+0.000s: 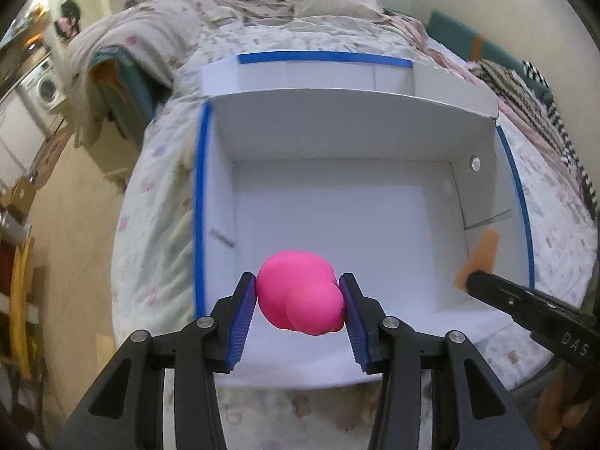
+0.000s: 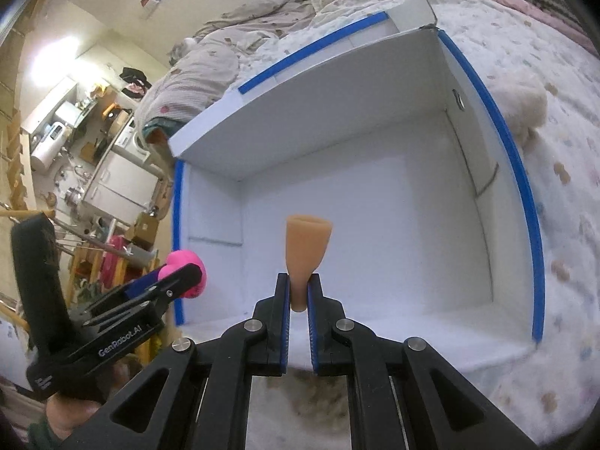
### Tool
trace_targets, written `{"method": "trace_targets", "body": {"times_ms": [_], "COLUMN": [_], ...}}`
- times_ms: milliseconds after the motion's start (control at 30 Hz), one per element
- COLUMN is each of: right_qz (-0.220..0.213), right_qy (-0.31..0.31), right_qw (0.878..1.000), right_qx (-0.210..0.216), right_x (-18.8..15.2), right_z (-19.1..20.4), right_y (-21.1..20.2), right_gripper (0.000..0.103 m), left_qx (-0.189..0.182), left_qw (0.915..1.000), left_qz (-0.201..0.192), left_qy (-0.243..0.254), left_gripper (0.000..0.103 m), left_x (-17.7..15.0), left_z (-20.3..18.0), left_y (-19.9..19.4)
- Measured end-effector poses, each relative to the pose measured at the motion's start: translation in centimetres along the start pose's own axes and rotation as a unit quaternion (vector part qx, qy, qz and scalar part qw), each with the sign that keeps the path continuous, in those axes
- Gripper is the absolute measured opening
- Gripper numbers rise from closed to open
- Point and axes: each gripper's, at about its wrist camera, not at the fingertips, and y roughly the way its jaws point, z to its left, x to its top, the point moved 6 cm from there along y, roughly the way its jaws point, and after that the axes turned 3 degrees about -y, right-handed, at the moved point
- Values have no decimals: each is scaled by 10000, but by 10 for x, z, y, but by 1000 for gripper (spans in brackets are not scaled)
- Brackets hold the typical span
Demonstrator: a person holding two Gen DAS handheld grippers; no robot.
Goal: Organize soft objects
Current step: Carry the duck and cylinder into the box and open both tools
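My left gripper (image 1: pixel 299 296) is shut on a bright pink soft lump (image 1: pixel 300 292) and holds it over the near part of a white open box (image 1: pixel 337 138) with blue-taped rims. My right gripper (image 2: pixel 299 296) is shut on the narrow end of a tan soft cone (image 2: pixel 307 247), held upright over the same box (image 2: pixel 337 120). In the right wrist view the left gripper (image 2: pixel 176 281) with the pink lump (image 2: pixel 187 262) is at the lower left. In the left wrist view the right gripper's finger (image 1: pixel 525 307) and the tan cone (image 1: pixel 480 258) show at the right, over the box's right wall.
The box lies on a bed with a pale patterned cover (image 1: pixel 157 202). Crumpled bedding and pillows (image 1: pixel 225 11) are heaped behind the box. A cream plush thing (image 2: pixel 525 108) lies beside the box's right wall. Kitchen furniture and a washing machine (image 1: pixel 45 90) stand far left.
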Motion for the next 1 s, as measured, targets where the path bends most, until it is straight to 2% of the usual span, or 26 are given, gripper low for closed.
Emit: {"method": "trace_targets", "body": {"times_ms": [100,267,533,833,1000], "right_qz": [40,160,646,852,863], "right_qy": [-5,-33,-170,-7,51], "right_qw": [10000,9997,9958,9932,9935], "right_qx": [-55,-205,-622,-794,-745], "right_x": [6,5,-8,-10,-7], "right_z": [-6,-16,-28,-41,-41], "right_y": [13,30,61,75,79], "right_gripper": [10,10,10,11,11], "left_qx": [-7,-6,-57,83,107], "left_qw": [9998,9997,9993,9990,9989], "left_qz": [16,85,312,360,383], "left_qy": [196,249,203,254,254], "left_gripper": [41,42,42,42,42], "left_x": [11,16,4,1,-1], "left_z": [-11,-16,-14,-17,-21], "left_y": [15,41,80,95,100]}}
